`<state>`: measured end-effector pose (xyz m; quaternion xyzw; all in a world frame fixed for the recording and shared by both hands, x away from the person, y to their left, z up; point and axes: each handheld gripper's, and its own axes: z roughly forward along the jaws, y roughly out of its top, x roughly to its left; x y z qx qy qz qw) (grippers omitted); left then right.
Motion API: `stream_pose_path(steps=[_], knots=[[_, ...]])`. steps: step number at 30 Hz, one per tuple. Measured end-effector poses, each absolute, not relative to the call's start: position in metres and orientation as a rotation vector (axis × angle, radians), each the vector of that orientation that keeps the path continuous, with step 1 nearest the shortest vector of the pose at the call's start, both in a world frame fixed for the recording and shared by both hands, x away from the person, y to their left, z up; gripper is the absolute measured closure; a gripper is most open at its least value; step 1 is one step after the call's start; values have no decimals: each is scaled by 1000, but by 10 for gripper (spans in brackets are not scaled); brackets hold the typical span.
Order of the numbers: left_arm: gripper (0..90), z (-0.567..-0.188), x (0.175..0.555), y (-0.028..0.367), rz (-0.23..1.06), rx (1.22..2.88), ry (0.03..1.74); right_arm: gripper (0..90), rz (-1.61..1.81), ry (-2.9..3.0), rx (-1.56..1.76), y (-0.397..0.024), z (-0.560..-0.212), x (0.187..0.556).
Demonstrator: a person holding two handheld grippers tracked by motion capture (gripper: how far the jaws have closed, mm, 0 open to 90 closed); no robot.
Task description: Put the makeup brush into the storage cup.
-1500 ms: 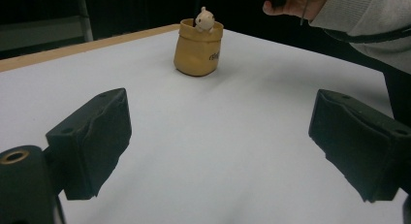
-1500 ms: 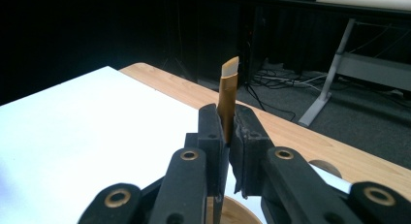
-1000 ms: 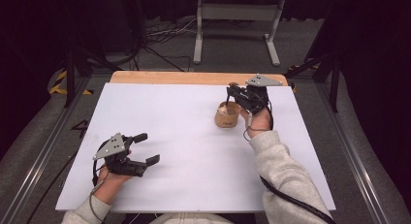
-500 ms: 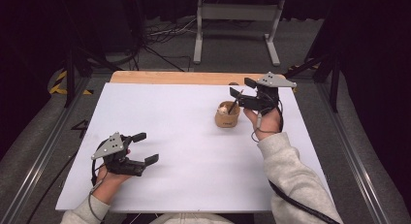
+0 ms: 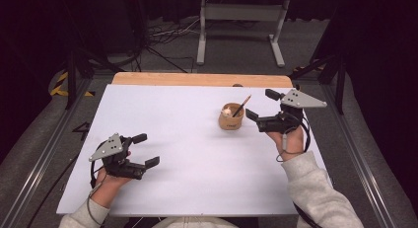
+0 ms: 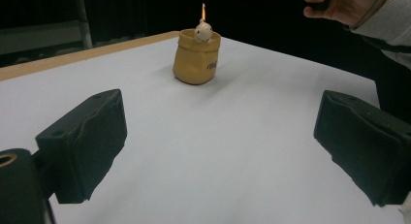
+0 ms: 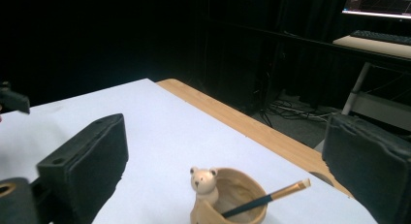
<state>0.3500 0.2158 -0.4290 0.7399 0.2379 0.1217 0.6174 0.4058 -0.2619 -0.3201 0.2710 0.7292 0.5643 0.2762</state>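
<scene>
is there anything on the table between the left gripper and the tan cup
Nothing visible. From the left gripper to the cup there is only bare white table. The cup holds a pencil and has a small bear at its rim. The right gripper sits on the cup's far side, jaws open, just opened.
</scene>
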Motion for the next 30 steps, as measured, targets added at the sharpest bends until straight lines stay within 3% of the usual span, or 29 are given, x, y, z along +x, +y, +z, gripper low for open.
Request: stream_pose_path(steps=[30], knots=[[36,-428,340,239,280,1668,574,0,1594,1958,662,-298,-396,346]])
